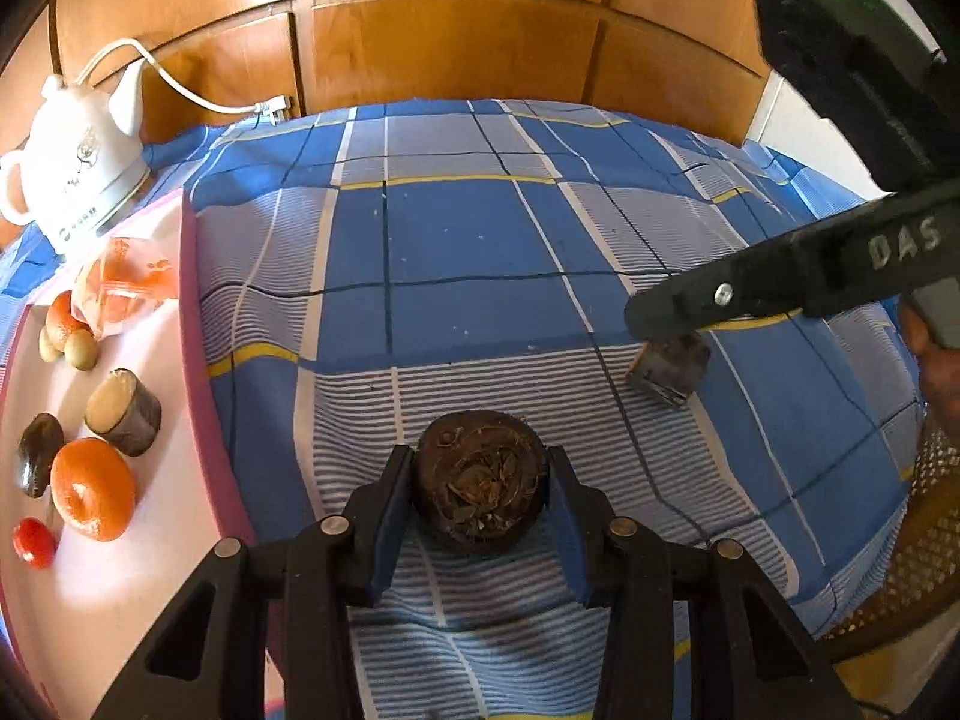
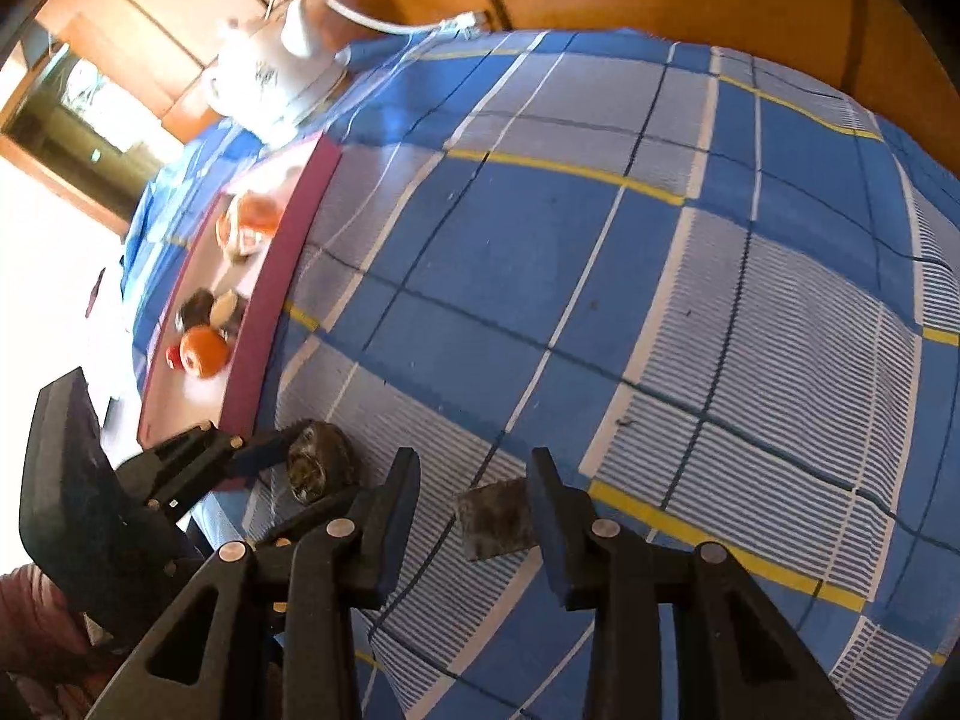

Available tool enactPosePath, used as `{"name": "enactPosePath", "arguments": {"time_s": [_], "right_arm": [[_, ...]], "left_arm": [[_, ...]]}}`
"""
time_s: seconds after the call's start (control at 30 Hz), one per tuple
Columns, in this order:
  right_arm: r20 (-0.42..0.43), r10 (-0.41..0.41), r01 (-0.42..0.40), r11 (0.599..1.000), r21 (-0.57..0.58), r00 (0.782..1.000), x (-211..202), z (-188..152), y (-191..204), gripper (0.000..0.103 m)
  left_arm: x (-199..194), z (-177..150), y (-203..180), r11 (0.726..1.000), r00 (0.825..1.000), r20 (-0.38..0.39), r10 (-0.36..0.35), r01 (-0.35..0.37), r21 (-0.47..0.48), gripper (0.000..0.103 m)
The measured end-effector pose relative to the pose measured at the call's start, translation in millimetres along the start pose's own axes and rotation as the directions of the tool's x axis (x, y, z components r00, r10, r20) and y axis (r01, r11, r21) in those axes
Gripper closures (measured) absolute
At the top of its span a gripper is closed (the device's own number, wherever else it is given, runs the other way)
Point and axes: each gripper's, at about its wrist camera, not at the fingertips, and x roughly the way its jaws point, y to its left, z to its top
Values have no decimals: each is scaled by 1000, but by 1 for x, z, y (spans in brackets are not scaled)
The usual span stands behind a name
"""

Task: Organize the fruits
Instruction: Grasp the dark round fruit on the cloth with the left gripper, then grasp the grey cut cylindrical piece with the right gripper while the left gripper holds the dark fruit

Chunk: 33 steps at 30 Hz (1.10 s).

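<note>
Left wrist view: blue checked cloth [image 1: 468,240] over the table, wood panelling [image 1: 450,30] behind. Left gripper [image 1: 480,480] clamps a dark round fruit [image 1: 480,486]. Right gripper [image 2: 474,480] parted, a dark block [image 2: 495,516] loose between its fingers.

A blue cloth [image 1: 468,252] is seen checked in darker blue and pale striped squares, crossed by white, yellow and dark lines. On the left, a pink-edged white tray [image 1: 198,408] is shown with an orange fruit [image 1: 93,489], a small red one [image 1: 34,542] and dark brown pieces. A white kettle [image 1: 84,162] is set far left. The panelling behind is orange-brown wood [image 1: 456,30].
</note>
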Motion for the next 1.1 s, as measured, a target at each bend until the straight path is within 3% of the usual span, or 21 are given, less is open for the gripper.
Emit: {"name": "enactPosePath", "arguments": {"time_s": [0.2, 0.5, 0.53, 0.57, 0.7, 0.87, 1.1], "right_arm": [[-45, -52, 50, 997, -57, 998, 13, -4, 9, 57], [-87, -136, 127, 986, -110, 987, 27, -9, 11, 57], [-78, -170, 160, 979, -125, 982, 29, -10, 12, 58], [-74, -185, 173, 974, -143, 980, 31, -11, 14, 67], [-45, -233, 220, 955, -200, 971, 36, -15, 23, 67], [2, -267, 262, 946, -190, 964, 38, -14, 28, 67], [31, -262, 263, 948, -178, 965, 40, -13, 26, 67]], "left_arm": [[-4, -6, -1, 1000, 1000, 5, 6, -6, 11, 60], [-12, -10, 1, 1000, 999, 33, -9, 9, -1, 60], [-14, -10, 2, 1000, 999, 38, -12, 12, -1, 60], [-16, -10, 2, 1000, 999, 46, -14, 14, -1, 60], [-29, -8, 6, 1000, 996, 84, -13, 14, -11, 60], [-46, -3, 15, 999, 991, 132, 6, 0, -46, 60], [-62, -1, 25, 996, 986, 164, 18, -3, -89, 60]]}}
